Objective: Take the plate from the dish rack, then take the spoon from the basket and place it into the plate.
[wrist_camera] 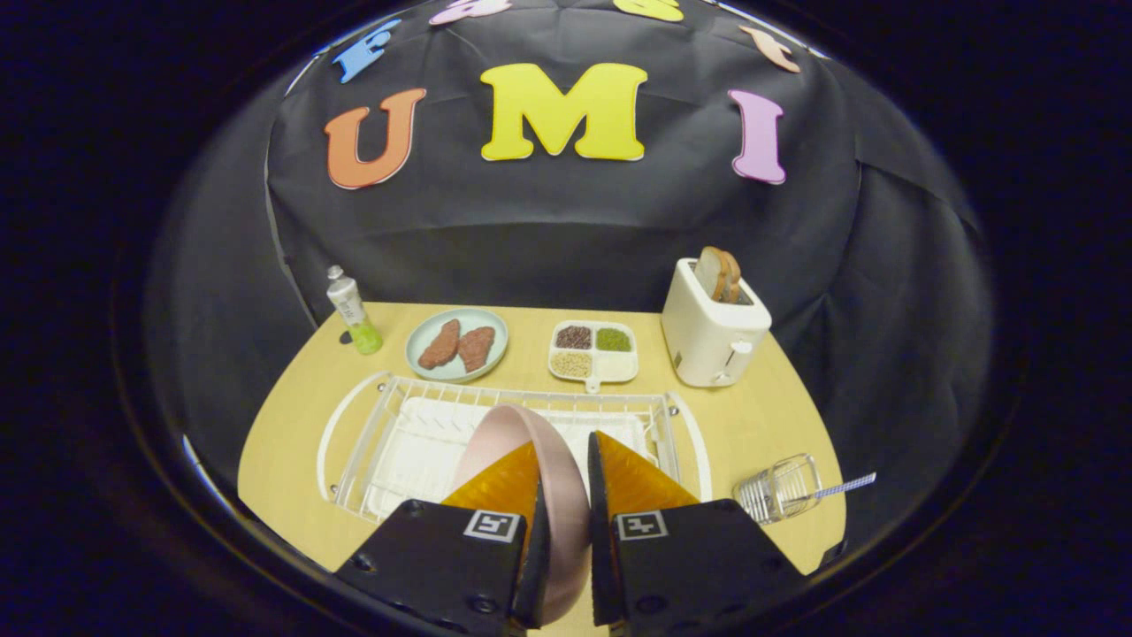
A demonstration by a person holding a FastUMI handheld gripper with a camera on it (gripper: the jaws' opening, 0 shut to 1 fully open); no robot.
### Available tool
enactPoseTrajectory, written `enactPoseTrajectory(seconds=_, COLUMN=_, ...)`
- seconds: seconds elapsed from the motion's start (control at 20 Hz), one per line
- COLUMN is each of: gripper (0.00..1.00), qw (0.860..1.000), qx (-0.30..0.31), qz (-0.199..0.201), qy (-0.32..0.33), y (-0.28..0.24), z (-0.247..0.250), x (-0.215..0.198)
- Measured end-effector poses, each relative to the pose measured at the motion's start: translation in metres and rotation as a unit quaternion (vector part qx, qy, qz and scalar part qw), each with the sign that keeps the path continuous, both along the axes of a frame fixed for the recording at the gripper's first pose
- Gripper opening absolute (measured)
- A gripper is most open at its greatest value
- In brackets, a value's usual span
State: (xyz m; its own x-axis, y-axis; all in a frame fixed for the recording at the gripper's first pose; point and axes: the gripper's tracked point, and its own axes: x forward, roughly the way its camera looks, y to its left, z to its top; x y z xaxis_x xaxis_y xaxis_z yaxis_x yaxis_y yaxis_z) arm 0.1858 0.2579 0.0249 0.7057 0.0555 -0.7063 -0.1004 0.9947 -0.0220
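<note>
Plate: a pink plate (504,438) stands on edge between the two fingers, its rim rising just above their tips and its lower part running down between the finger bases.
Tool: the tool (566,451) is clamped on the plate, one finger on each face of it, near its rim.
Dish rack: a white wire dish rack (371,442) with a white tray inside it lies on the table just beyond the fingers; the plate stands over its middle, and whether the plate touches the rack cannot be told.
Basket: a small clear wire basket (778,488) lies on its side on the table, to the right of the rack and apart from it.
Spoon: a spoon (845,486) sticks out of the basket's far right end, only its checked handle showing.
Table: a light wooden table (769,416) carries everything.
Divided dish: a white four-part dish (593,351) with dark, green and pale grains sits just behind the rack, near the middle.
Meat plate: a pale blue-green plate (424,332) with two brown cutlets sits behind the rack, left of the divided dish.
Bottle: a small bottle (354,312) with green liquid at its bottom stands at the far left corner.
Toaster: a white toaster (707,341) with bread slices in its slot stands at the far right, behind the basket.
</note>
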Motion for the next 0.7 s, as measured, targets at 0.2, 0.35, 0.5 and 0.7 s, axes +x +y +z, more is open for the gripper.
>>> enactPoseTrajectory(seconds=0.2, gripper=0.24, qw=0.996, qx=0.08, qz=0.02, qy=0.019, y=-0.013, z=-0.011, x=-0.048)
enactPoseTrajectory(seconds=0.35, gripper=0.24, qw=0.992, qx=0.125, qz=0.009, qy=0.027, y=-0.041, z=-0.027, x=-0.08)
enactPoseTrajectory(seconds=0.5, gripper=0.24, qw=0.984, qx=0.172, qz=-0.007, qy=0.037, y=-0.071, z=-0.056, x=-0.11)
enactPoseTrajectory(seconds=0.7, gripper=0.24, qw=0.971, qx=0.231, qz=-0.039, qy=0.04, y=-0.111, z=-0.101, x=-0.138)
